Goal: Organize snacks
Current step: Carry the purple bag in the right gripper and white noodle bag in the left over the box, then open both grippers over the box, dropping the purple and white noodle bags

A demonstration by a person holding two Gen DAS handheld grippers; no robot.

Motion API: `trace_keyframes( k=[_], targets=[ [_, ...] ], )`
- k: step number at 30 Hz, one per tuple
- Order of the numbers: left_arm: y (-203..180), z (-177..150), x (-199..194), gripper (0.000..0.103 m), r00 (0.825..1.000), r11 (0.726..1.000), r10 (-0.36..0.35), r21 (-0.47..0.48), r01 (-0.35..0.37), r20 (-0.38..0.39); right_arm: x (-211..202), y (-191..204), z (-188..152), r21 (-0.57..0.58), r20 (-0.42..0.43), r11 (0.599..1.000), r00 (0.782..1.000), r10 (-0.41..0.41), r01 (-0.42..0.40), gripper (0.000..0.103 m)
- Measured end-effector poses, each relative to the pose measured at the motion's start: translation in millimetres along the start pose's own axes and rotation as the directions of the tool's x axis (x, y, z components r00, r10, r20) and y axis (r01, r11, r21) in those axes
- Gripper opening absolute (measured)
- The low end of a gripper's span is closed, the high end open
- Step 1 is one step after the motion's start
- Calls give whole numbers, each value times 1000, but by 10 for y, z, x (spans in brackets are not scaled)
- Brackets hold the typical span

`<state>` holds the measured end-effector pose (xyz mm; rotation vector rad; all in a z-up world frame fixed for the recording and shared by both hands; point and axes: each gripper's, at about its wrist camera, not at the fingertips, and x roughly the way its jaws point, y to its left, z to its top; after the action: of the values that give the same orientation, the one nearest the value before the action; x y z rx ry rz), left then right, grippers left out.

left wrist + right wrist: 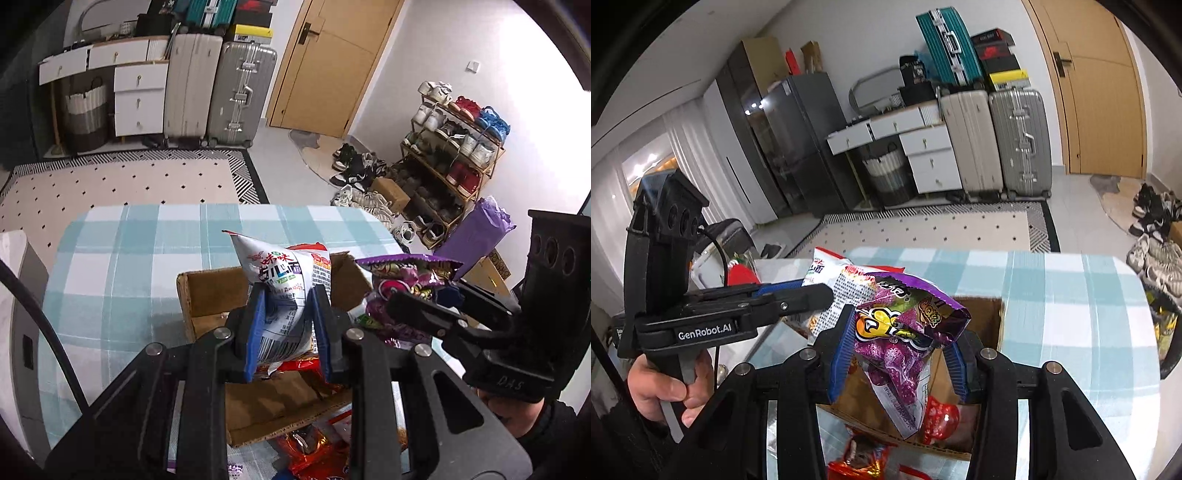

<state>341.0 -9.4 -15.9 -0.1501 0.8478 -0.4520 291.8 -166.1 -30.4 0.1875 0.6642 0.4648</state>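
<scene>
**Above the box: both grippers carrying snack bags**

Over the cardboard box (207,295) on the checked tablecloth (122,258), the left gripper (288,325) was clamped on a white snack bag (284,280), its blue pads (255,332) pinching the lower half near the barcode. The right gripper (897,354) was clamped on a purple snack bag (905,332) — pads biting the crumpled middle, the lower end hanging free below.

Both bags looked light, puffy and soft, film slick and crinkly; contents probably brittle, so a hard squeeze could crush them. The mid-body pinch looked secure enough, though the purple bag sat skewed and might slip — a grip nearer a sealed edge would likely be safer.

More red packets (938,417) lay in the box and on the table in front of it. The person's hand (665,391) held the left gripper's handle.
</scene>
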Motion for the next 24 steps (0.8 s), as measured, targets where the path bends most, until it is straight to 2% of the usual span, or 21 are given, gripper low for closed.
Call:
trace_keyframes(
  k=[4, 10, 19, 21, 24],
  targets=[
    [81, -56, 262, 22, 1000, 1000, 4, -1, -4, -20, 130, -59, -60, -2, -24, 1000, 1000, -10, 10, 45],
    [255, -110, 516, 22, 998, 998, -23, -52, 20, -52, 288, -158, -139, 15, -66, 1000, 998, -12, 13, 45],
    [308, -148, 448, 24, 999, 999, 7, -46, -9, -37, 427, -121, -231, 13, -90, 1000, 996, -10, 11, 45],
    [305, -179, 384, 26, 999, 999, 21, -48, -23, -32, 446, -98, -231, 2, -94, 1000, 995, -24, 24, 47],
    [255, -217, 260, 39, 999, 998, 38, -40, -39, -16, 458, -73, -218, -11, -92, 999, 995, -43, 42, 55]
  ],
)
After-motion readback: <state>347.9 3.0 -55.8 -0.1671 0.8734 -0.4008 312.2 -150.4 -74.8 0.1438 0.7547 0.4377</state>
